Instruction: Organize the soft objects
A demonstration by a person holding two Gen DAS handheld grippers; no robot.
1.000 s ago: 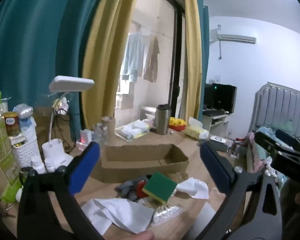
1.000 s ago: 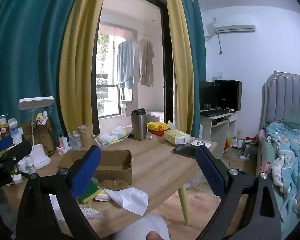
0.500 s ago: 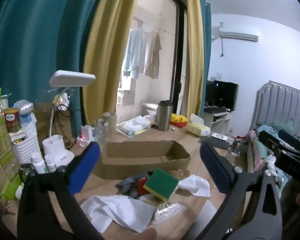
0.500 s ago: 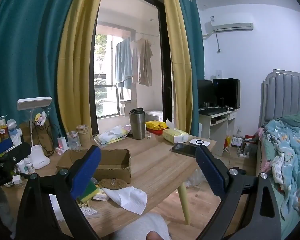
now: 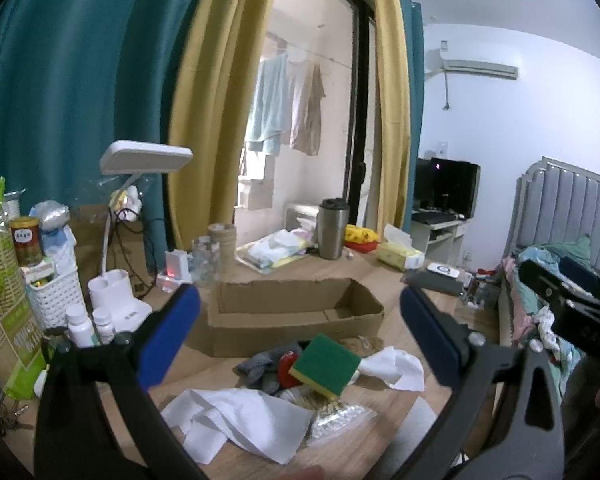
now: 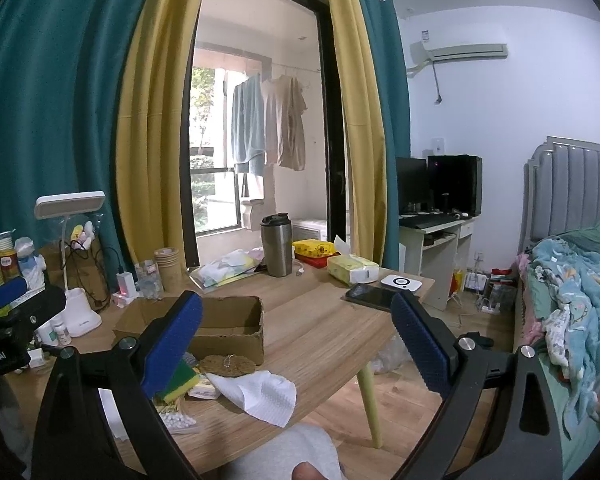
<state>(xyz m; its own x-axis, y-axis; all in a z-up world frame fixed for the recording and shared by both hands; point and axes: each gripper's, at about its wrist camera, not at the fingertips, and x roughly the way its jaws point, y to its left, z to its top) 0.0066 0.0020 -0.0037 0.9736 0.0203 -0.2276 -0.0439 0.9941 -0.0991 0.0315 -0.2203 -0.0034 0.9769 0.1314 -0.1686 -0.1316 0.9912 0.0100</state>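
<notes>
Sponge [image 5: 325, 364] sits on the pile between left gripper [image 5: 300, 334] fingers, tissue [image 5: 242, 420] below it, cardboard box [image 5: 296, 312] just beyond. Left gripper wide open, empty. Right gripper [image 6: 298, 344] wide open too, empty, pile by its left finger.

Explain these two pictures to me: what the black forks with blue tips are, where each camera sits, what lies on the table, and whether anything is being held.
No robot here: a person holds a two-finger gripper in each hand, and a fisheye camera on each looks forward between its blue pads. One picture is from the left gripper, the other from the right gripper. Both stand open and hold nothing. On the wooden table sits an open cardboard box. In front of it lies a pile: a green and yellow sponge, a grey cloth, white paper towels and a bag of cotton swabs. Behind the box stand a steel tumbler and a tissue box.
</notes>
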